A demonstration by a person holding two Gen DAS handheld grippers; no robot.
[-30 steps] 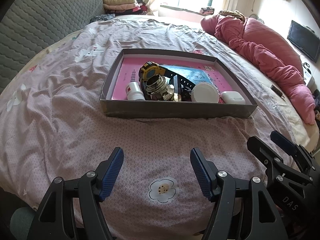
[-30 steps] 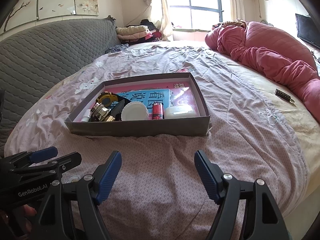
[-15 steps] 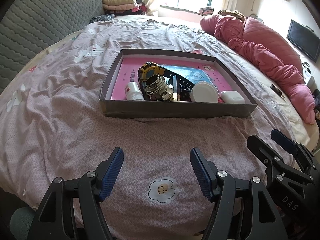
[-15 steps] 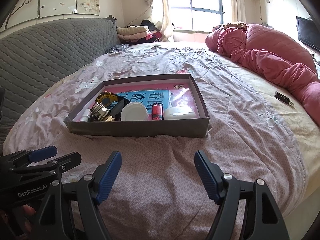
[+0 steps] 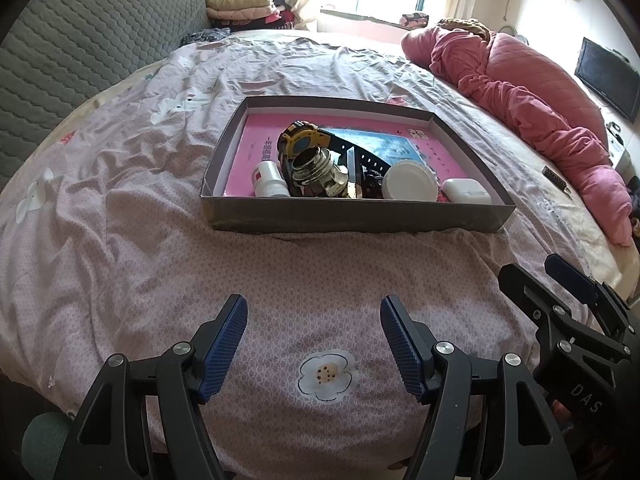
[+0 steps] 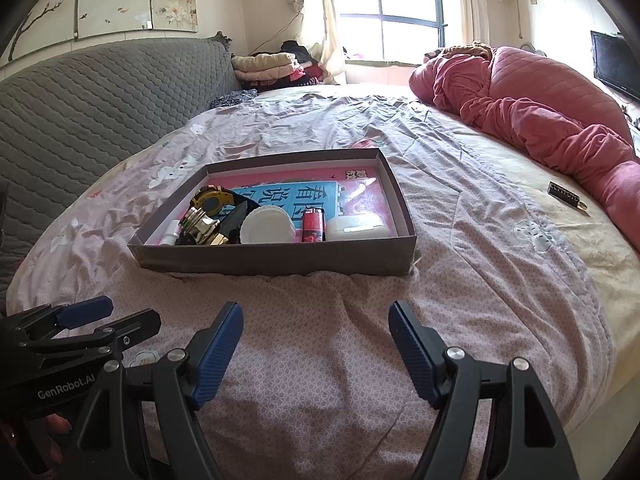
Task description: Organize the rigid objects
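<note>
Both of my grippers hang low over the bedspread (image 5: 120, 240), short of the shallow grey box (image 5: 352, 220): the left gripper (image 5: 314, 340) and the right gripper (image 6: 316, 344) each have fingers spread wide with nothing between them. The rigid objects lie gathered inside the box along its near wall: a small white bottle (image 5: 270, 178), a yellow tape measure (image 5: 302, 142), a shiny metal flask (image 5: 318, 172), a round white lid (image 5: 408, 180), a red lighter (image 6: 313, 225) and a white earbud case (image 5: 466, 192). One small dark item (image 6: 563, 193) rests on the bed well apart, near the pink quilt (image 6: 540, 112). As I judge it, this fits either sorting within the box yet to come or collection nearly complete; I cannot tell which.
</note>
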